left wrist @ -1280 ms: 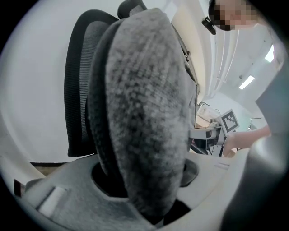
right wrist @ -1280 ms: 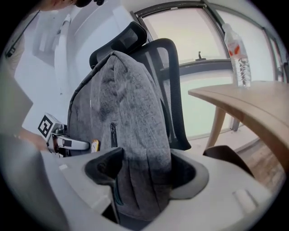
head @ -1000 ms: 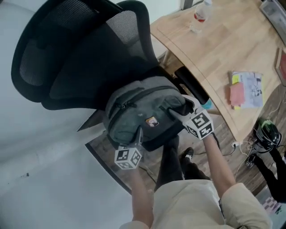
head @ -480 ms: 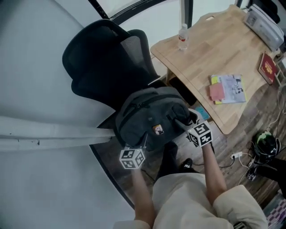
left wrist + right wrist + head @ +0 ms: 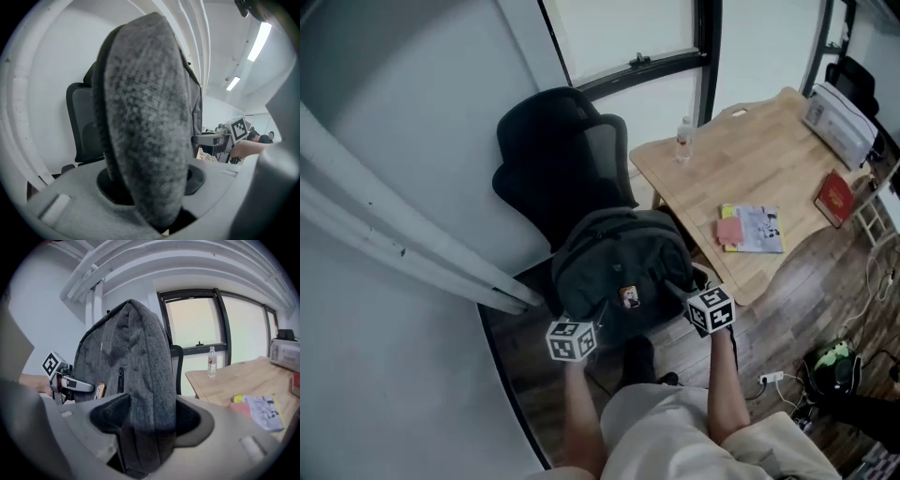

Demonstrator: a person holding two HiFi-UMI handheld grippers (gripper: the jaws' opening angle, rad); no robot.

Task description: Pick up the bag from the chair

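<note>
The grey backpack (image 5: 619, 272) hangs in front of the black mesh office chair (image 5: 562, 169), held between my two grippers near the person's waist. My left gripper (image 5: 596, 315) is shut on the bag's lower left edge; in the left gripper view the grey fabric (image 5: 145, 117) fills the jaws of that gripper (image 5: 150, 187). On the bag's right side my right gripper (image 5: 677, 285) is shut on a fold; the right gripper view shows the bag (image 5: 126, 357) clamped in its jaws (image 5: 145, 427), with the left gripper (image 5: 65, 378) on the far side. The chair seat is hidden behind the bag.
A wooden table (image 5: 741, 159) stands to the right with a water bottle (image 5: 683, 141), a booklet with sticky notes (image 5: 750, 228), a red book (image 5: 835, 199) and a white device (image 5: 839, 117). White pipes (image 5: 394, 244) run along the left. Cables (image 5: 834, 361) lie on the floor at right.
Both grippers have kept hold of the bag and carried it off the chair toward the person. The head view has pulled back and up, showing more of the room.
</note>
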